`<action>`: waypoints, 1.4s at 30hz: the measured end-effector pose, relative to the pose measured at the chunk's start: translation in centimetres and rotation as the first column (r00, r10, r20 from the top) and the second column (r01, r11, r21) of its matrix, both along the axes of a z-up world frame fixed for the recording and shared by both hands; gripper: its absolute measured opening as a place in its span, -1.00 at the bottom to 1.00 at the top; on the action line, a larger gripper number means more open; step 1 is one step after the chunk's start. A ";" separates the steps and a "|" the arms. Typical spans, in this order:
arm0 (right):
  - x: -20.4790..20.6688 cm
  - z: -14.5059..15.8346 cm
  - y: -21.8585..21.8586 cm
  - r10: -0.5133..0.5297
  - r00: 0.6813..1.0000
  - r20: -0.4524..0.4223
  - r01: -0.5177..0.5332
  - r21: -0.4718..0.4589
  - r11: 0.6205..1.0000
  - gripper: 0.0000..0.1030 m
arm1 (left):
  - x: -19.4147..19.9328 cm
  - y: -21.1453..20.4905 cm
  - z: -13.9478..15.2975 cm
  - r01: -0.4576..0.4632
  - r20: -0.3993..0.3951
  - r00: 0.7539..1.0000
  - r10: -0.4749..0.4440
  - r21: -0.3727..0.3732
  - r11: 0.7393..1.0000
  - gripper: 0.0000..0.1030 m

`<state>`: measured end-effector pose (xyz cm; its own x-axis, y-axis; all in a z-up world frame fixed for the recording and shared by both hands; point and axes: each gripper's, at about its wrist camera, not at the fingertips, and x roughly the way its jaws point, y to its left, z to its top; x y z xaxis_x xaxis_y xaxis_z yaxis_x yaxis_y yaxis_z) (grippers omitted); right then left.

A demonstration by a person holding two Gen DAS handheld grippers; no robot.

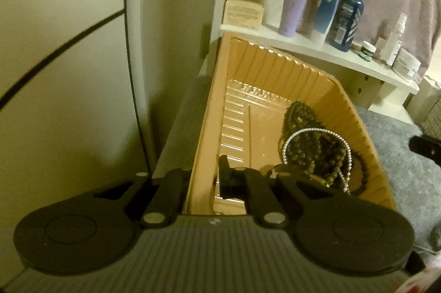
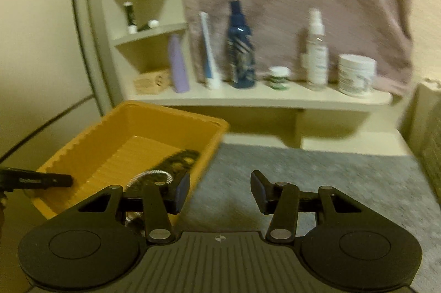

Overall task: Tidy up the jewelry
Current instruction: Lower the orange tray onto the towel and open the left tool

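An orange ribbed tray (image 1: pixel 275 78) holds dark brown beads (image 1: pixel 311 144) and a silver chain (image 1: pixel 311 132) on grey carpet (image 2: pixel 317 177).

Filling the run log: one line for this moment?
left gripper: shut, over orange tray | right gripper: open, empty | dark bead necklace, silver chain: in tray

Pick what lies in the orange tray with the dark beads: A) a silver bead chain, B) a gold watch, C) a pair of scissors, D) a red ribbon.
A: a silver bead chain loops over the dark beads near the right wall of the orange tray.
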<state>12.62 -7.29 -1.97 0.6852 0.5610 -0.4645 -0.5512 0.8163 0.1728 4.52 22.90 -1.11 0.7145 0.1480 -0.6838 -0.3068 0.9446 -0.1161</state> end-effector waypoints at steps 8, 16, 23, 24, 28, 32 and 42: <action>-0.1 -0.8 -2.3 -0.074 0.997 -0.032 0.074 -0.025 0.997 -0.04 | 0.1 1.3 -1.4 -0.017 -0.011 1.000 0.016 -0.080 0.997 -0.65; -0.7 -0.6 -4.0 -0.122 0.991 -0.058 0.121 -0.017 0.992 -0.04 | -1.6 2.0 -0.3 -0.079 0.041 0.996 0.082 -0.075 0.994 0.00; -1.5 0.4 -5.9 -0.211 0.972 -0.098 0.206 -0.061 0.977 -0.03 | -4.6 0.7 3.0 -0.138 0.113 0.984 0.139 -0.018 0.990 0.63; -1.6 0.6 -6.2 -0.223 0.968 -0.113 0.216 -0.068 0.974 -0.02 | -4.8 0.0 3.4 -0.128 0.116 0.985 0.127 0.002 0.992 0.78; -2.5 1.4 -7.4 -0.261 0.954 -0.145 0.248 -0.103 0.963 0.33 | -5.4 -2.5 4.5 -0.077 0.096 0.993 0.073 0.034 0.996 0.99; -3.8 2.3 -8.6 -0.270 0.951 -0.151 0.252 -0.125 0.960 0.45 | -5.8 -6.3 5.0 0.003 0.086 0.996 -0.009 0.071 0.997 0.99; -7.4 2.5 -10.8 -0.257 0.946 -0.196 0.227 -0.163 0.960 0.50 | -6.2 -14.6 2.9 0.140 -0.017 0.990 -0.139 0.069 0.988 0.99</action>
<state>5.23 -18.13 0.54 0.6692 0.3118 -0.6745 -0.2967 0.9443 0.1421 -1.65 8.32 1.80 0.7229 0.0957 -0.6843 -0.1729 0.9839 -0.0451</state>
